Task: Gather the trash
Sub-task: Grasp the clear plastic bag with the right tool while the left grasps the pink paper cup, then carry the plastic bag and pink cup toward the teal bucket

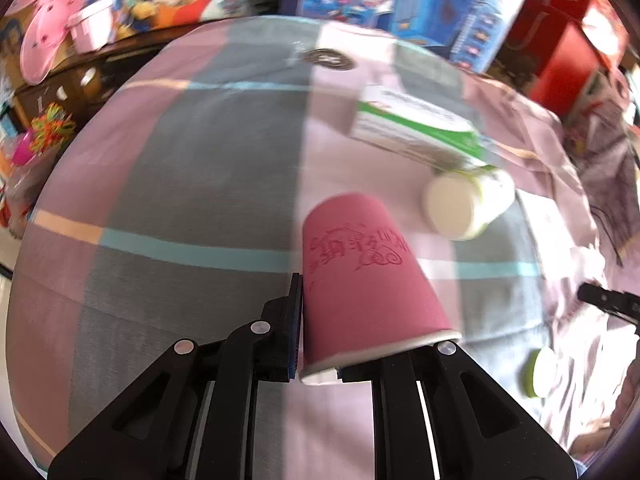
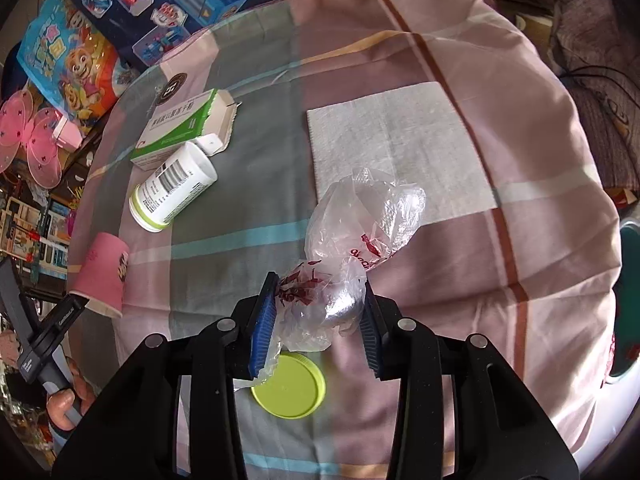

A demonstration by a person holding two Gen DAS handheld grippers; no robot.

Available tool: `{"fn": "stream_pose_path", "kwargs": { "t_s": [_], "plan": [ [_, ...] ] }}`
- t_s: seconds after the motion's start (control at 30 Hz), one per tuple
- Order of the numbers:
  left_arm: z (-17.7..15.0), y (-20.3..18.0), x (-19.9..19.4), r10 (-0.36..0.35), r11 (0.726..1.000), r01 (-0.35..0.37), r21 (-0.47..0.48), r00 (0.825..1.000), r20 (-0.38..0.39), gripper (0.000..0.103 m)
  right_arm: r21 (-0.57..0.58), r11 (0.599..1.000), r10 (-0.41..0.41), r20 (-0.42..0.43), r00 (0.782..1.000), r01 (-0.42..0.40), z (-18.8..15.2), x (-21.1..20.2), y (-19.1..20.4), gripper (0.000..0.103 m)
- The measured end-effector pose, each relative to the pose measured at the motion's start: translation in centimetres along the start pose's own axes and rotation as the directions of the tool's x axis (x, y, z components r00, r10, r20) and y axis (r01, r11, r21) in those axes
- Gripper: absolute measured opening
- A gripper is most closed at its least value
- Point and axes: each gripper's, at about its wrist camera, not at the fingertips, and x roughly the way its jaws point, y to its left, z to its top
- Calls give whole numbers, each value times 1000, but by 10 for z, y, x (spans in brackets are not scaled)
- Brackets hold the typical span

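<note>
My left gripper (image 1: 318, 316) is shut on the rim wall of a pink paper cup (image 1: 356, 272). The cup hangs mouth toward the camera, and one finger is hidden inside it. The same pink cup (image 2: 106, 272) shows at the left of the right wrist view, over the bed's edge. My right gripper (image 2: 320, 286) is shut on a crumpled clear plastic bag (image 2: 360, 220) with red print, lifted above the checked bedspread (image 2: 460, 260). A green lid (image 2: 290, 386) lies on the spread just under that gripper.
A green-and-white carton (image 2: 180, 132) and a white bottle (image 2: 172, 188) on its side lie at the left of the spread. A white paper sheet (image 2: 396, 152) lies flat in the middle. Toy boxes (image 2: 168, 4) crowd the far side. A teal and white container (image 2: 628, 312) stands at the right edge.
</note>
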Motion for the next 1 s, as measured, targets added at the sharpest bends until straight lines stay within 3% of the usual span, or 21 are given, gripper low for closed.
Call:
{"fn": "stream_pose_path", "kwargs": {
  "t_s": [0.17, 0.57, 0.83, 1.0],
  "plan": [
    [-2, -34, -13, -54, 996, 52, 73, 998, 19, 5, 31, 999, 18, 14, 1000, -18, -5, -7, -18, 36],
    [-11, -126, -29, -174, 966, 171, 195, 985, -1, 3, 78, 995, 52, 83, 995, -59, -18, -45, -65, 36],
    [-15, -205, -39, -228, 921, 222, 321, 973, -19, 4, 154, 985, 47, 160, 986, -72, -30, -82, -119, 36],
    [-20, -266, -45, -261, 876, 252, 412, 965, -34, 4, 218, 973, 26, 216, 976, -74, -43, -109, -163, 37]
  ]
}}
